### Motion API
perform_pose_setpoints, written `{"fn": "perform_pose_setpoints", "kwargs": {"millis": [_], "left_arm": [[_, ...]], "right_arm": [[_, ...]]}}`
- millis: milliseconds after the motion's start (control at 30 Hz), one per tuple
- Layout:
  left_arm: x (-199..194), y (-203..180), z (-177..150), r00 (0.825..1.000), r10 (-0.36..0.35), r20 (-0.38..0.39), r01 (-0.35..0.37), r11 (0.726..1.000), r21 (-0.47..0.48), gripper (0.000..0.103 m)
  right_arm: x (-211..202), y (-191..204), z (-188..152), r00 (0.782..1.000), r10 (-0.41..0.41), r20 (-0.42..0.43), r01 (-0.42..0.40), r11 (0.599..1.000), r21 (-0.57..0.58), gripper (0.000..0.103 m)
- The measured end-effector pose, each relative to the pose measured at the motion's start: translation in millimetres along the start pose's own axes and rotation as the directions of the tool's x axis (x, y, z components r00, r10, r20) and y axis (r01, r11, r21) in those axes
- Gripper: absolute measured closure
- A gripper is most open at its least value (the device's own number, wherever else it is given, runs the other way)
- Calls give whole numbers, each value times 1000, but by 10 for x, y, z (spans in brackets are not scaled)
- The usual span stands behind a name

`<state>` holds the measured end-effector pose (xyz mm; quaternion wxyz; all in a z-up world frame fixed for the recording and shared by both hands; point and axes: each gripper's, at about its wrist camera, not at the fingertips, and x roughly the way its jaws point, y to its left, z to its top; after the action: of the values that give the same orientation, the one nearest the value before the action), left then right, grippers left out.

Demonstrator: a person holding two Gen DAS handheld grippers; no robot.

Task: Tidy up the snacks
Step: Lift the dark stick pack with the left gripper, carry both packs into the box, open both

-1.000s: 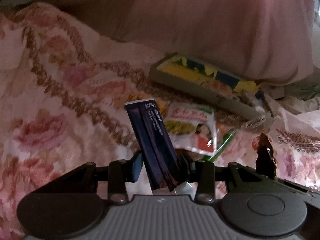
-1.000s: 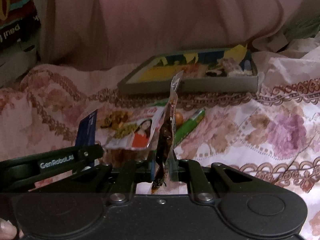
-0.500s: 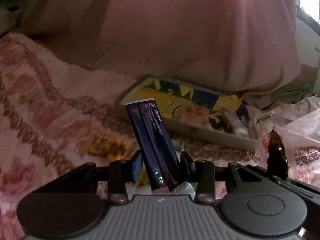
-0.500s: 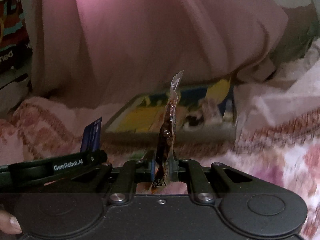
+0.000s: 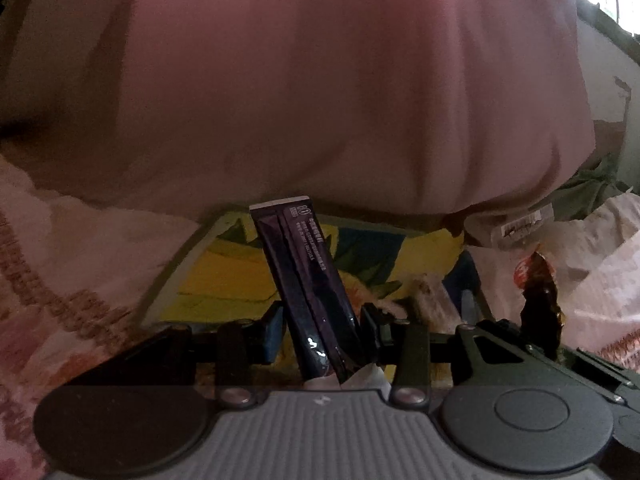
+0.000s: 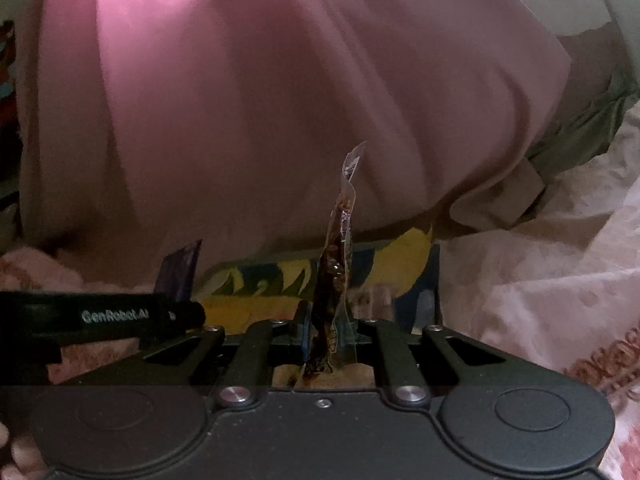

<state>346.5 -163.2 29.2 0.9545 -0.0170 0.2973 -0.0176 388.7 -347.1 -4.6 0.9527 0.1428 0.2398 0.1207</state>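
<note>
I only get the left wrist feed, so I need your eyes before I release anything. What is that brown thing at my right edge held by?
Observer: The right gripper is shut on it: a clear packet of brown snack, standing upright between its fingers.
Operator: Does the tray reach as far as that side?
Observer: Yes. The yellow and blue tray lies right behind the packet, and a blurred item sits in it that I cannot make out.
Operator: What is to the right of the tray?
Observer: Pale floral cloth, bunched up, with a pink cover hanging behind the tray.
</note>
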Motion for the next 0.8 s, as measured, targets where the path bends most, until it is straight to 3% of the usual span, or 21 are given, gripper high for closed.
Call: {"fn": "perform_pose_setpoints", "kwargs": {"millis": [367,733,800], "left_arm": [[688,-179,102,998,29,-52,-24,995,100,59],[1092,-96,-26,988,55,-142,-48,997,52,59],[1113,-91,-42,986,56,-155,-50,998,40,59]], "right_arm": [[417,-131,-10,999,-4,-40,3,1000,-10,89],[542,-144,-156,993,-15,-120,12,1000,-24,88],[561,-145,-164,992,-19,-125,15,999,-31,84]]}}
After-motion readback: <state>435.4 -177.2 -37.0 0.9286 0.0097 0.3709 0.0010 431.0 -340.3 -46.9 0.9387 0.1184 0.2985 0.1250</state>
